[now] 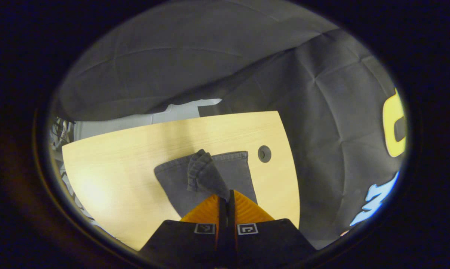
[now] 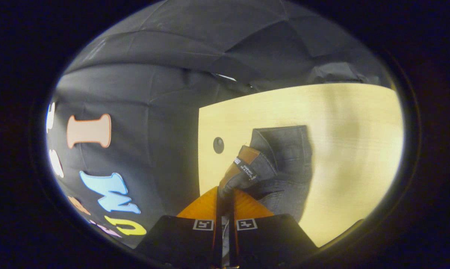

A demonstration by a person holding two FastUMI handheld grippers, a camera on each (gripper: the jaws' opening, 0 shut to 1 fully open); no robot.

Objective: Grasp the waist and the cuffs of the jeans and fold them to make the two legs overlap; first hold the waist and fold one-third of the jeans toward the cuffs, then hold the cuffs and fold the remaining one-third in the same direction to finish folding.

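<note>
Both views are dim and soft, with heavy fisheye bending toward the edges. Glare washes the wooden table [image 1: 109, 175] pale left of the jeans [image 1: 232, 175]; in the right gripper view, right of them.

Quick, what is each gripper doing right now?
Left gripper: jaws shut on a cuff of the dark grey denim jeans.
Right gripper: jaws shut on the jeans' waist, by the label.

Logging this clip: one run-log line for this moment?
left gripper: shut on jeans cuff | right gripper: shut on waist | jeans lifted over table
</note>
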